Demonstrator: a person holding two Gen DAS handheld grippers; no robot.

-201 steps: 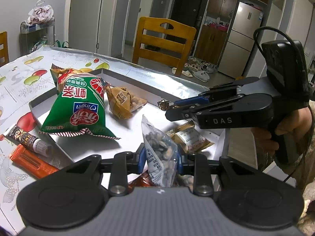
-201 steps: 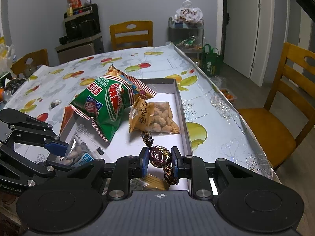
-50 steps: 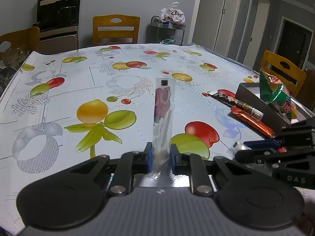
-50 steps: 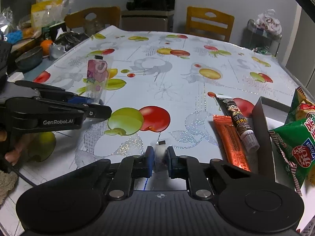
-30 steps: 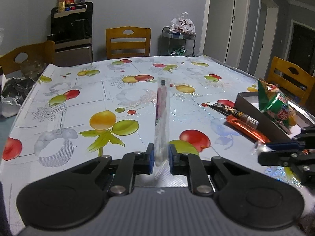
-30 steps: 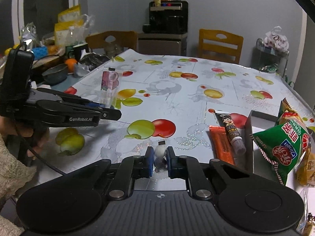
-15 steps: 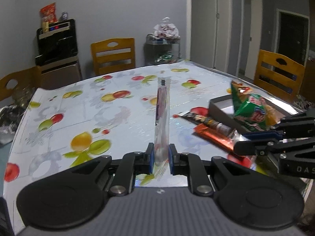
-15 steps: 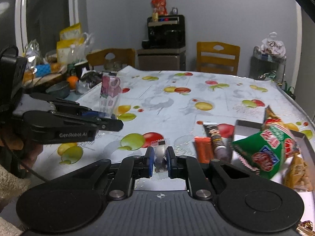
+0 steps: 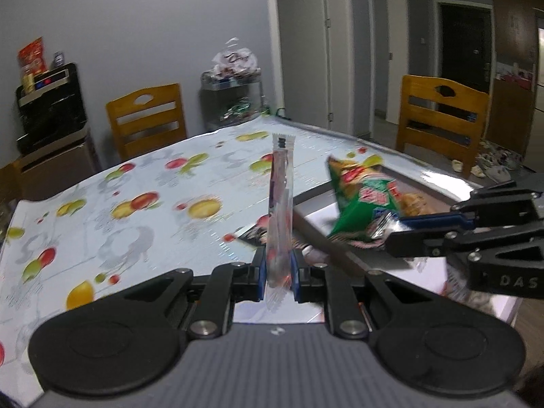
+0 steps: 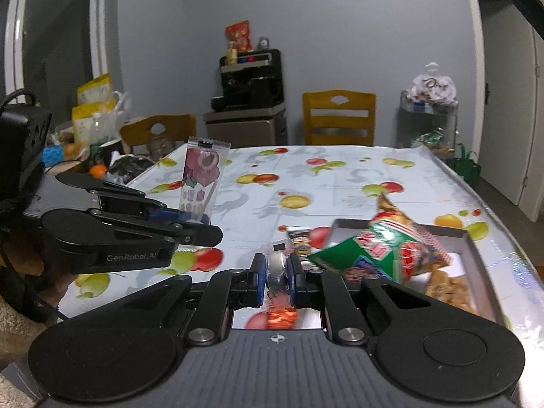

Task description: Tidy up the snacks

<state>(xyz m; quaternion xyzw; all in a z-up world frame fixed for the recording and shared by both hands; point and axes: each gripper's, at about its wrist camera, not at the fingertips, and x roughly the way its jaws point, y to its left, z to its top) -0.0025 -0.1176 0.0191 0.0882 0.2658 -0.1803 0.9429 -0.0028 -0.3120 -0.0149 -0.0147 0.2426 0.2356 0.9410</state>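
Observation:
My left gripper (image 9: 277, 272) is shut on a long clear snack packet (image 9: 280, 210) with purple print, which stands upright between the pads. From the right wrist view this gripper (image 10: 204, 227) hangs over the table at the left, with the packet (image 10: 200, 176) rising from it. My right gripper (image 10: 276, 273) is shut on a small silvery wrapped candy (image 10: 277, 267). It shows as black jaws (image 9: 394, 241) over the grey tray (image 9: 306, 205). In the tray (image 10: 472, 248) lie a green chip bag (image 10: 374, 255) and a peanut pack (image 10: 452, 289).
An orange stick pack (image 10: 282, 318) and a dark sausage stick (image 10: 301, 238) lie on the fruit-print tablecloth just left of the tray. Wooden chairs (image 9: 442, 119) ring the table. Bowls, bags and an orange (image 10: 98, 170) crowd its far left end.
Both grippers have moved across the table towards the tray, still holding the packet and the candy. The tray and green bag now sit closer and more central in both views.

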